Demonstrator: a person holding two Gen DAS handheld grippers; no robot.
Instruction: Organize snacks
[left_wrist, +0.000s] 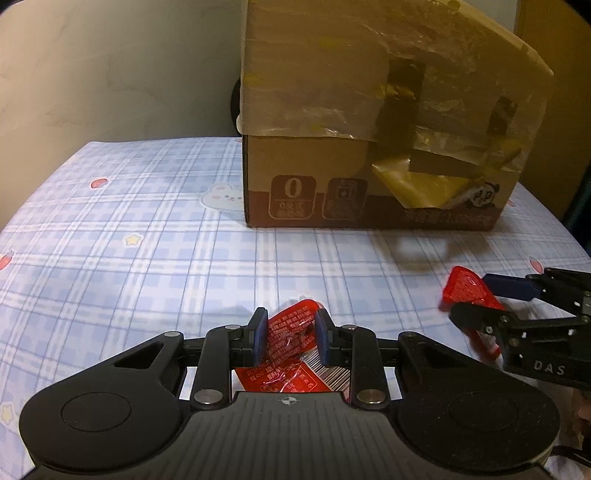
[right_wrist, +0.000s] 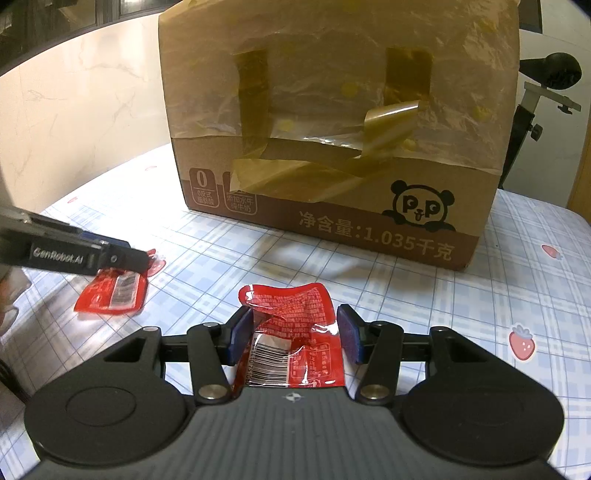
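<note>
Two red snack packets (right_wrist: 291, 332) (right_wrist: 110, 293), one cardboard box (right_wrist: 332, 147)

Your two wrist views look down along the fingers, low and close over the tablecloth (left_wrist: 129, 229). Both share the cardboard box (right_wrist: 332, 110) beyond the fingertips.

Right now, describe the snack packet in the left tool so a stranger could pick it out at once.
Start at the big taped cardboard box with the panda print, standing on the blue plaid tablecloth. In front of it are two red snack packets. The one you want is on the left, pinched by the left tool with its far end touching the cloth; the other packet is held clear of the cloth in the right tool.
</note>
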